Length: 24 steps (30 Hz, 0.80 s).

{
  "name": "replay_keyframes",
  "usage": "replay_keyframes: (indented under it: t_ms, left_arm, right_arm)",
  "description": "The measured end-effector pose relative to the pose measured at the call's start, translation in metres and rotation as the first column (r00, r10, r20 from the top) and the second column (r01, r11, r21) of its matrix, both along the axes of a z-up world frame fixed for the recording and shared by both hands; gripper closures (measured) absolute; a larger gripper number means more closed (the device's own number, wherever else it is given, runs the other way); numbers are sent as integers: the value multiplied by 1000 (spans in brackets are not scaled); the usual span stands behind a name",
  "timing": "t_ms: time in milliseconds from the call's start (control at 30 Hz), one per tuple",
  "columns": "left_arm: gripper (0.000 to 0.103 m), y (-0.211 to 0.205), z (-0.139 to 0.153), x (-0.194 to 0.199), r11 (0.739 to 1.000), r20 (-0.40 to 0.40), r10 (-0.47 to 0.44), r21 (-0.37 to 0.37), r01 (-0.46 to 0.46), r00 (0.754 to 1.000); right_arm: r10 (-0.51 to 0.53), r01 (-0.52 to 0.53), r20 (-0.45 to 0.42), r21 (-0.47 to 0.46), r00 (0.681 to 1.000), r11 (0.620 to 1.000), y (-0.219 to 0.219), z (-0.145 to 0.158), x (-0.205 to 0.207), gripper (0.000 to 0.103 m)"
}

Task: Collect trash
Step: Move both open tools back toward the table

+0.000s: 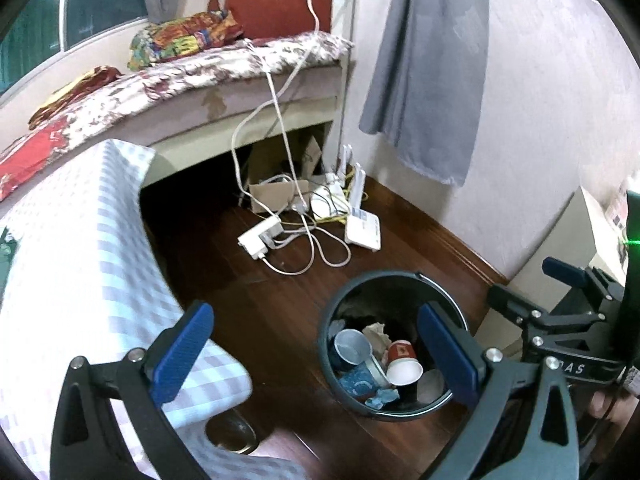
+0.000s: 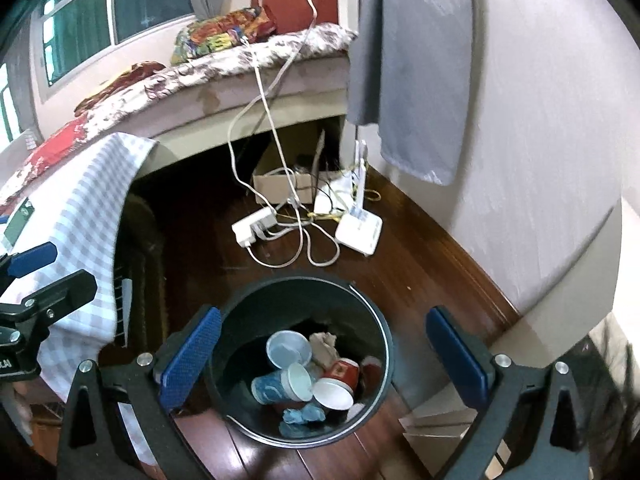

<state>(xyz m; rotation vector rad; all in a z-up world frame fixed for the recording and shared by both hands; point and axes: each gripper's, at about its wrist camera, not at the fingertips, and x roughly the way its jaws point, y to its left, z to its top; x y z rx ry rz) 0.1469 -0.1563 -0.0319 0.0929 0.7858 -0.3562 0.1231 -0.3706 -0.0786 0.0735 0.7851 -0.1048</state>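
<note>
A black round trash bin (image 1: 340, 308) (image 2: 256, 300) stands on the dark wooden floor. It holds several paper cups, among them a red cup (image 1: 401, 354) (image 2: 342, 372) and a blue cup (image 1: 358, 380) (image 2: 268, 388), plus crumpled paper (image 2: 324, 344) and a blue wad (image 2: 302, 416). My left gripper (image 1: 316, 356) is open and empty, above the bin's left side beside the table. My right gripper (image 2: 324, 360) is open and empty, directly above the bin. The right gripper also shows at the right edge of the left wrist view (image 1: 520, 292), and the left gripper at the left edge of the right wrist view (image 2: 44, 276).
A table with a checked cloth (image 1: 80, 260) (image 2: 80, 200) stands to the left. A bed (image 1: 180, 80) runs behind it. A power strip (image 1: 260, 236), white cables, routers (image 1: 362, 228) and a cardboard box (image 2: 280, 184) lie on the floor. A grey curtain (image 1: 432, 80) hangs at the wall.
</note>
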Motion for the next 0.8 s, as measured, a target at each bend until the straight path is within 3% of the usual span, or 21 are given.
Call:
replay_keyframes:
  t_ms: [233,500,700,800]
  left_arm:
    - [0,35,22,-4,998,50,64,-28,-62,997]
    - [0,103,33,-12,978,65,200,-74,-195,978]
    - [0,174,39,-27,944,94,321,-114,-310,942]
    - [0,212,42,-35,915,109,397,-123,-384,911]
  right_arm:
    - [57,-56,41,-19,998,998,33,22,5,0]
    - [193,-191,87,-33,977,981,97,47,13,0]
    - [329,-326,109,-43,938,944,168,61,22,0]
    - [405,-402,112,-51,907,914,210,65,26,0]
